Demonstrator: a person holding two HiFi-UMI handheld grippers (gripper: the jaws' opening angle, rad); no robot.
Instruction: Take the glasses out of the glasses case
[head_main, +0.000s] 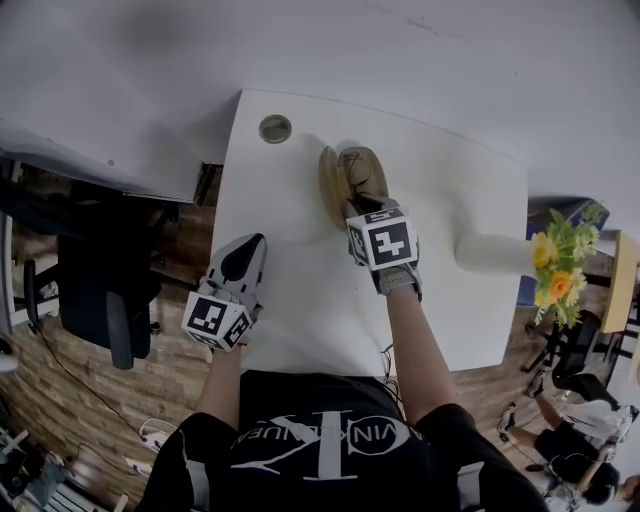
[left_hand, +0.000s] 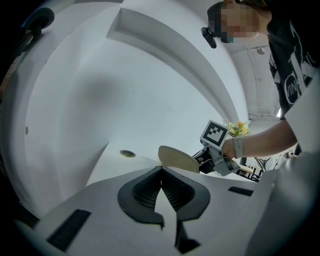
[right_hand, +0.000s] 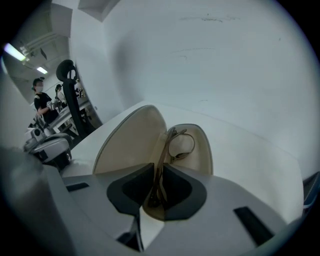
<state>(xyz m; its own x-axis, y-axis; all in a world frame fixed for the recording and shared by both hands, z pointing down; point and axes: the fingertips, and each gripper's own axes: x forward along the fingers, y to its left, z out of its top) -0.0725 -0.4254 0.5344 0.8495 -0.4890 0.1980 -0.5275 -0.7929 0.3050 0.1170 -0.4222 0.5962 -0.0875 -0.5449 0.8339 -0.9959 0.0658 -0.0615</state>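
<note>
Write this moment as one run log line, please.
step: grasp | right tongs: shut on glasses inside open case | left tongs: shut, empty, away from case | glasses: not yet out

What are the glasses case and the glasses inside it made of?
The glasses case looks like a stiff shell with a smooth, matte beige lining, maybe faux leather or plastic; it holds its curved shape while open. The glasses seem to have a thin brownish frame, metal or plastic, hard to tell, with clear lenses.
</note>
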